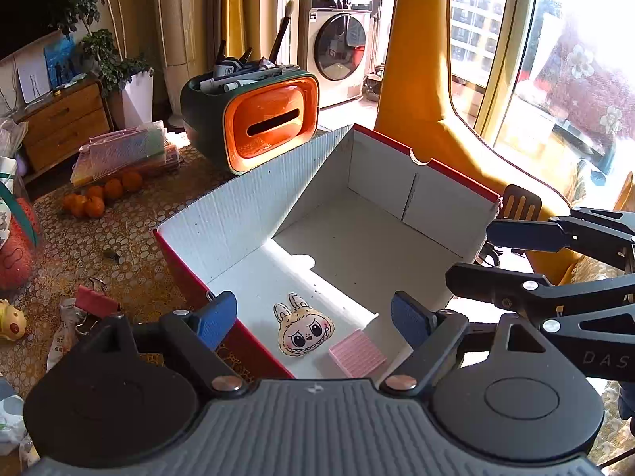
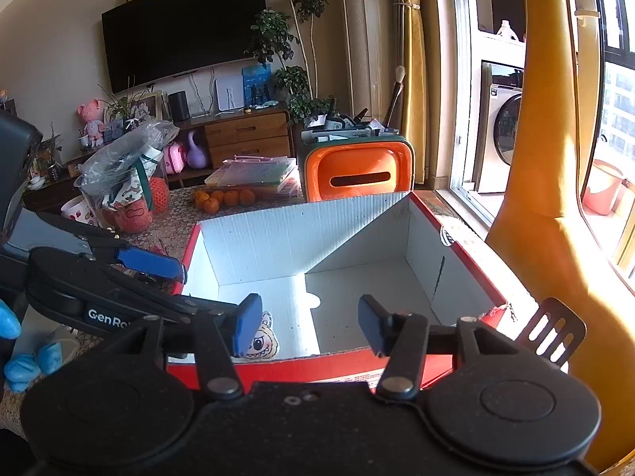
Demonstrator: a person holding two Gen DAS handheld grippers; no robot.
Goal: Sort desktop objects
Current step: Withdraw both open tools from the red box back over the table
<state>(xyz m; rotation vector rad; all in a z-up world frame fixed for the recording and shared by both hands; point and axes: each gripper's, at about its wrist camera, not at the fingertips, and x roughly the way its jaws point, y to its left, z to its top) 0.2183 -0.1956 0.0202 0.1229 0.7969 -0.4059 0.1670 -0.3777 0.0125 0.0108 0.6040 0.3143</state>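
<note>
A red cardboard box (image 1: 254, 206) with a white inside stands open on the table; it also shows in the right wrist view (image 2: 317, 369). A rabbit-faced plush charm (image 1: 303, 331) and a pink ribbed pad (image 1: 357, 355) lie on its floor near the front. The charm shows partly in the right wrist view (image 2: 262, 343). My left gripper (image 1: 313, 319) is open and empty above the box's near end. My right gripper (image 2: 309, 323) is open and empty above the box's front wall; it also shows at the right of the left wrist view (image 1: 504, 254).
An orange and green organiser (image 1: 254, 123) full of pens stands behind the box. Several oranges (image 1: 99, 196) and a pink mesh case (image 1: 127, 150) lie left of it. A red clip (image 1: 95, 301) and a yellow toy (image 1: 10, 319) lie left of the box. A black slotted spatula (image 2: 553, 331) sticks up by the box's right corner.
</note>
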